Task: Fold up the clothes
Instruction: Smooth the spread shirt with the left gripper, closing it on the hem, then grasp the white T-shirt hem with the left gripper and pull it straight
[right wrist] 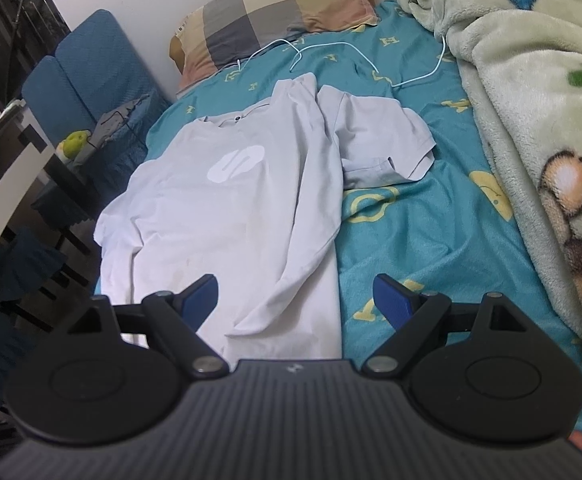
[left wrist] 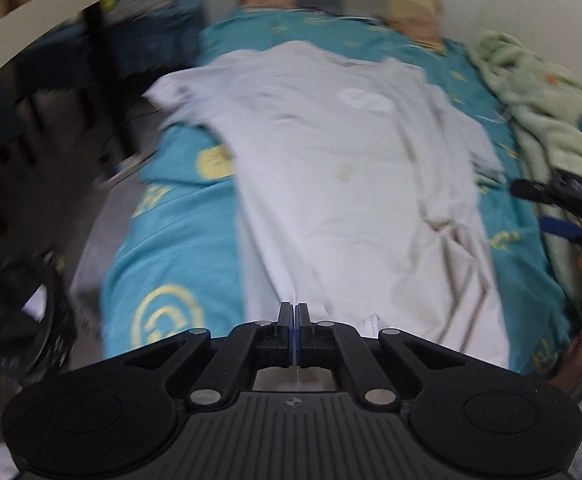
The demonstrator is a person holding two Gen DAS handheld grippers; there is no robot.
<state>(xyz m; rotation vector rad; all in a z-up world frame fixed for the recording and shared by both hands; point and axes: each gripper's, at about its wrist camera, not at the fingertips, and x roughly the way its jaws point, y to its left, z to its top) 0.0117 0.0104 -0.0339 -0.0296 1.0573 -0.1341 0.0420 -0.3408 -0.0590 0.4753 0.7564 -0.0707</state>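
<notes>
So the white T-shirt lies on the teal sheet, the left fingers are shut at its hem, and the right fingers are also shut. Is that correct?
Not quite. The right gripper is open: the right wrist view shows its blue fingers spread wide apart above the T-shirt. The rest holds: the shirt lies on the teal sheet, and the left gripper is shut at its hem.

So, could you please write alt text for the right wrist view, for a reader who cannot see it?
The right gripper hangs open above the near hem of a pale T-shirt lying on a teal bedsheet. A checked pillow sits at the far end, a green fleece blanket along the right.
</notes>
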